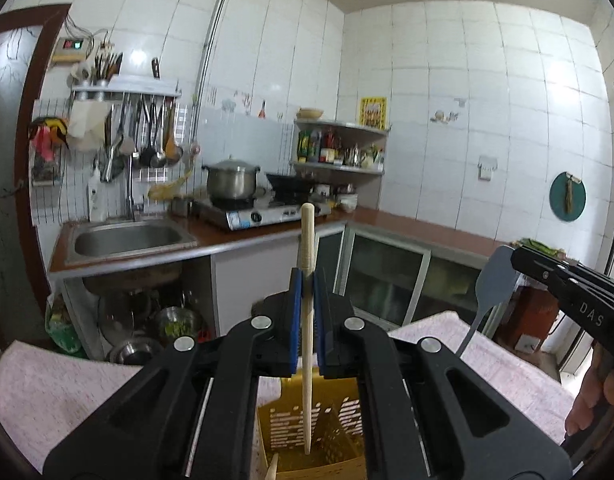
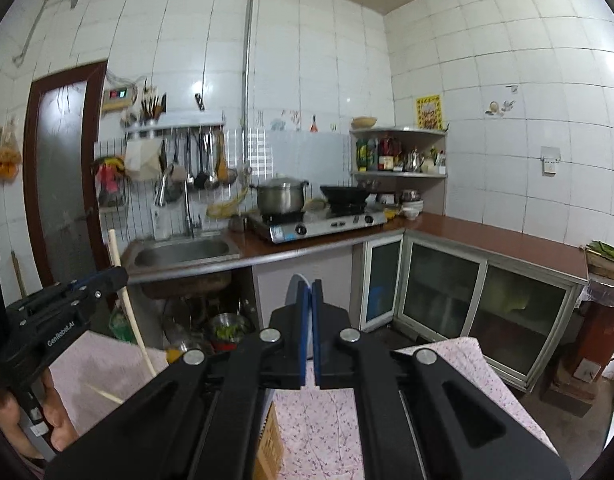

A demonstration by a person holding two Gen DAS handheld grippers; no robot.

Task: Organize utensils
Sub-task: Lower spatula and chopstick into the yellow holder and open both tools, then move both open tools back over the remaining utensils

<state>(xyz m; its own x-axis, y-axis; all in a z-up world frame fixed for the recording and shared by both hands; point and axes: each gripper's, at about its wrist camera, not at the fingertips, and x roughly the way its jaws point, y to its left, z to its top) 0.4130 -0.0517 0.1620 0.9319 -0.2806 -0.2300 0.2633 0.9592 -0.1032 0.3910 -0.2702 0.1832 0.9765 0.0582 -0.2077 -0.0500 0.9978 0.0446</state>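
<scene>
Directly below the left gripper (image 1: 307, 280), the yellow basket (image 1: 335, 432) stands open-topped. The right gripper (image 1: 519, 260) with its grey spatula (image 1: 493, 280) crowds the right side.

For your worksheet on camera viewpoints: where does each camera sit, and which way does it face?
Left wrist: on the left gripper, facing the kitchen counter; it clamps a wooden stick over a yellow basket; the right gripper with a grey spatula shows.
Right wrist: on the right gripper, facing the same way; the left gripper and hand show.
Shared: sink, pot.
</scene>
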